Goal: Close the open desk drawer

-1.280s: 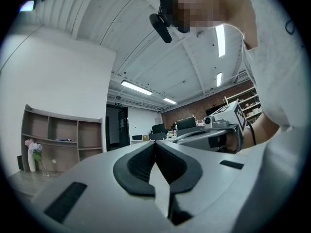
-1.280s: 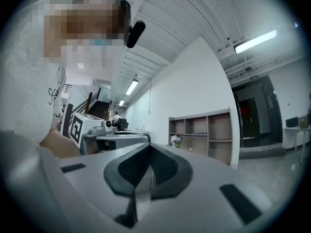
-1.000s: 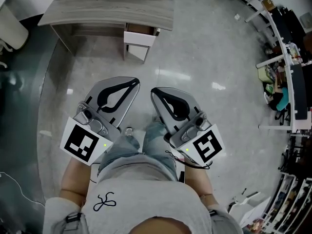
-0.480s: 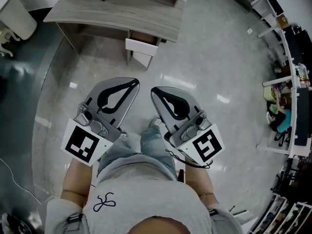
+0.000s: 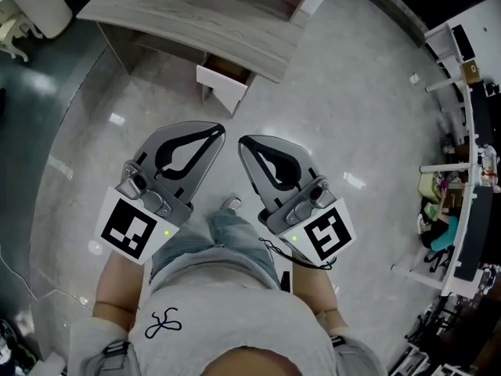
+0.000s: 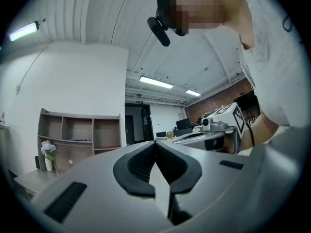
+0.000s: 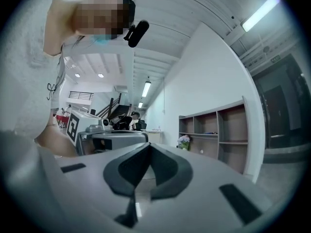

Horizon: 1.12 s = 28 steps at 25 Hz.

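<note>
Awaiting closure, the white-fronted drawer [image 5: 221, 87] projects open beneath the grey wood-grain surface [image 5: 196, 22], well apart from the left gripper [image 5: 220, 130] and right gripper [image 5: 242, 141], both with fingers together, holding nothing.

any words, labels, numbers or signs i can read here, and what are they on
No readable text anywhere.
Cubes on the left gripper and right gripper: black-and-white square patterns only, no letters.
The shirt: a black squiggle, not lettering.
The sign over the doorway: too small to read.
</note>
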Tool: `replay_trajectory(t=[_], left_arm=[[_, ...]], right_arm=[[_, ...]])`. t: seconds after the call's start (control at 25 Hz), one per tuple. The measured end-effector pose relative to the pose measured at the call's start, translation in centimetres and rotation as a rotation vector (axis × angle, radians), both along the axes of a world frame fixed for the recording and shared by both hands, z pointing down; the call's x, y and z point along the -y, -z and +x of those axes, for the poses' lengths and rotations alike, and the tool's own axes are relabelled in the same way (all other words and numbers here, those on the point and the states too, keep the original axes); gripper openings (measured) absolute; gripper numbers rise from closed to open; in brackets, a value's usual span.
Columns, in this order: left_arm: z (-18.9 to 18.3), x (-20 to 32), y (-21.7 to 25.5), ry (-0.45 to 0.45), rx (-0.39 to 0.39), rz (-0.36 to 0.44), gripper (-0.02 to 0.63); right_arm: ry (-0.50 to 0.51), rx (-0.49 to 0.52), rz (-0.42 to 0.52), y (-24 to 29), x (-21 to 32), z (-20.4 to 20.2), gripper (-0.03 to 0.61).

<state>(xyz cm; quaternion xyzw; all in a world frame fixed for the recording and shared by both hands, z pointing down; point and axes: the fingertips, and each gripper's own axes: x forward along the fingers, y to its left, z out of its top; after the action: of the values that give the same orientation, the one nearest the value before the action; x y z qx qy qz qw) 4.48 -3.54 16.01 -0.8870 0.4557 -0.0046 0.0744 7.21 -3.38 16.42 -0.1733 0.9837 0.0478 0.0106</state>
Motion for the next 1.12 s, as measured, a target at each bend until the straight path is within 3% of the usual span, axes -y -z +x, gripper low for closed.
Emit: replay_trajectory(t=[0.52, 1.12], left_arm=[[4.3, 3.7, -0.5, 0.158, 0.051, 0.019, 0.009], [3.9, 5.3, -3.2, 0.179, 0.063, -0.027, 0.009]], right_arm=[[0.150, 0.008, -0.029, -1.2, 4.0, 3.9, 0.008], [0.153, 0.073, -0.065, -3.9, 6.8, 2.3, 0.008]])
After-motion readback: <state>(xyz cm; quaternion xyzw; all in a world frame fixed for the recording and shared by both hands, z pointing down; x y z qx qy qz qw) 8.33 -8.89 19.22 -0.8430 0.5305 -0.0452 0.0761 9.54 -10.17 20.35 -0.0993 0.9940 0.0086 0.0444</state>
